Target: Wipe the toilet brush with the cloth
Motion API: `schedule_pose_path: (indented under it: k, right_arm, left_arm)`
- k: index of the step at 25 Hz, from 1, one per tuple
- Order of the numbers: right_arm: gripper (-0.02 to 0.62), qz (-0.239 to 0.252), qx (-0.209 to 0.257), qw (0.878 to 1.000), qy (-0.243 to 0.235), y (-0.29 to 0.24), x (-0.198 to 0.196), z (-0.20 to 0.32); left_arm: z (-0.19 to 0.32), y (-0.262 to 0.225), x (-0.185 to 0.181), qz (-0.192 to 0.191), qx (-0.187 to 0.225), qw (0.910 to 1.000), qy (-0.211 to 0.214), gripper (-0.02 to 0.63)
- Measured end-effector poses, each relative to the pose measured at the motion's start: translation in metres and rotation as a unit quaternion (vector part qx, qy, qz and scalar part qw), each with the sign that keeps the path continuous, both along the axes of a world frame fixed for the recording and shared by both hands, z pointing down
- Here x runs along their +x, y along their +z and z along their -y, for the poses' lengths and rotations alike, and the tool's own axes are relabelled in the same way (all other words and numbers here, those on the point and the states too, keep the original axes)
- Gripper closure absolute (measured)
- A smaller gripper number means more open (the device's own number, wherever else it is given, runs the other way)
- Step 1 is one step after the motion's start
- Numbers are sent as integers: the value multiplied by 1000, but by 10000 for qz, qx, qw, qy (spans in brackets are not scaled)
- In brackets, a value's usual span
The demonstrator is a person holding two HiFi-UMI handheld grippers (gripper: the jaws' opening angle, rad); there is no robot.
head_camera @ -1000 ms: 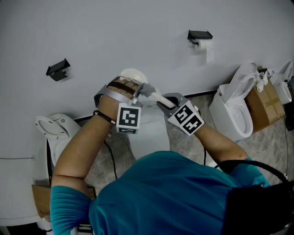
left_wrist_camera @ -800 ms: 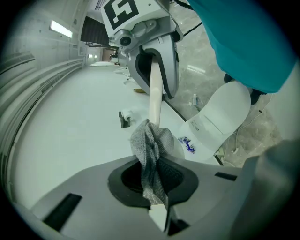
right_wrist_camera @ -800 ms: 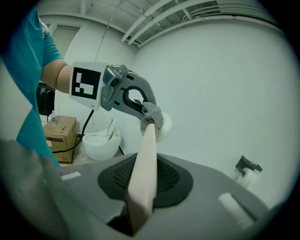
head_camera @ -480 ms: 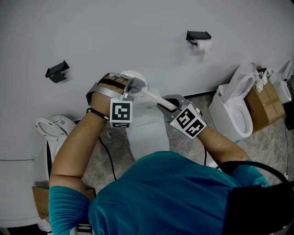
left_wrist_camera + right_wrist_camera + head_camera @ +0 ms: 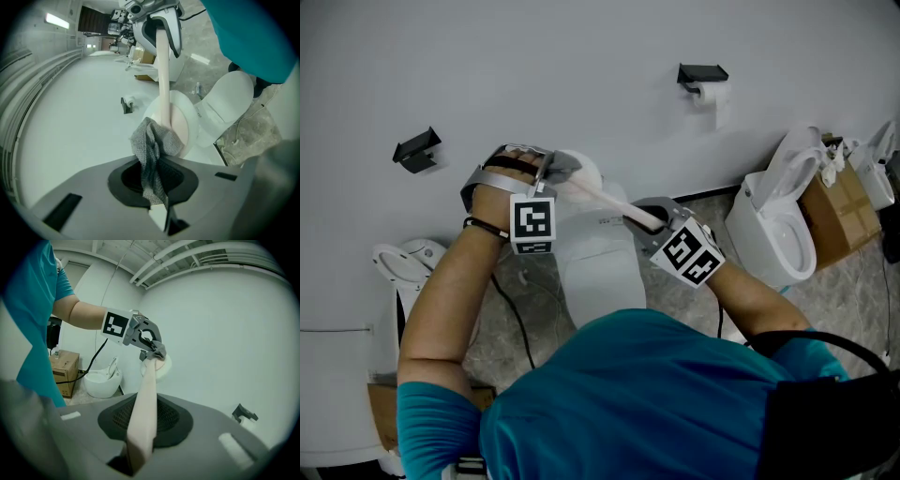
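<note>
While the right gripper (image 5: 649,221) clamps the handle of the cream plastic toilet brush (image 5: 609,201), the left gripper (image 5: 555,172) pinches a grey mesh cloth (image 5: 152,143) against the handle, beside its round head. Wiping looks under way, not finished. I can't tell what the brown cardboard box (image 5: 839,211) holds.

Cream handle, white head: brush (image 5: 163,70). Grey, fine mesh weave: cloth (image 5: 152,140), against brush. Grey bodies, black-and-white square markers: left gripper (image 5: 561,169), right gripper (image 5: 644,216). Teal: sleeve (image 5: 441,412), below brush. Mottled grey-beige: floor (image 5: 853,291).
</note>
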State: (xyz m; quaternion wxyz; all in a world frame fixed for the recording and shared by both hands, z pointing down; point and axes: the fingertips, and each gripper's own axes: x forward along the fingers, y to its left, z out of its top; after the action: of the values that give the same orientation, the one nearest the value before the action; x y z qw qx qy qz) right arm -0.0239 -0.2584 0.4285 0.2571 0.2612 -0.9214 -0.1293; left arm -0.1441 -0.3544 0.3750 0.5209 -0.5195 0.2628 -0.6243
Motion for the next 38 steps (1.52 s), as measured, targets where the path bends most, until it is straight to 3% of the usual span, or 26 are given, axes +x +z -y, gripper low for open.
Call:
schedule_pose_path:
  k: [3, 5, 7, 10, 13, 17, 20, 24, 33, 38]
  right_arm:
    - [523, 215, -234, 9995, 27, -1, 3, 0]
    - [525, 742, -737, 9945, 80, -4, 5, 4]
    - [525, 1585, -1478, 9760, 202, -10, 8, 12]
    - [525, 2735, -2465, 9290, 374, -22, 10, 25]
    - [525, 3310, -2940, 8959, 359, -33, 7, 30]
    - [525, 3475, -3236, 8795, 332, -32, -1, 30]
    - [525, 3479, -3347, 8751, 329, -30, -6, 29]
    - [525, 3397, -3300, 8804, 256, -34, -11, 26]
    - [525, 3088, -3031, 9010, 313, -32, -11, 23]
    - [526, 3052, -2938, 9052, 332, -34, -10, 22]
  left_arm:
    - [0, -7, -7, -178, 54, 9998, -110, 569]
    - [-5, -16, -4, -564, 84, 9983, -157, 569]
    - [-15, -28, 6, -1166, 63, 9930, -178, 569]
    - [-37, -35, 36, -1837, -80, 9829, 19, 569]
    - [-55, -26, 67, -1787, -122, 9831, 390, 569]
    - [-64, -14, 95, -1375, -5, 9868, 856, 569]
    - [-72, -8, 107, -1024, -128, 9885, 1106, 569]
    - [-74, -1, 116, -616, -220, 9894, 1293, 569]
    - [-73, 9, 123, -471, -332, 9902, 1272, 569]
    - [-72, 7, 123, -561, -374, 9905, 1199, 569]
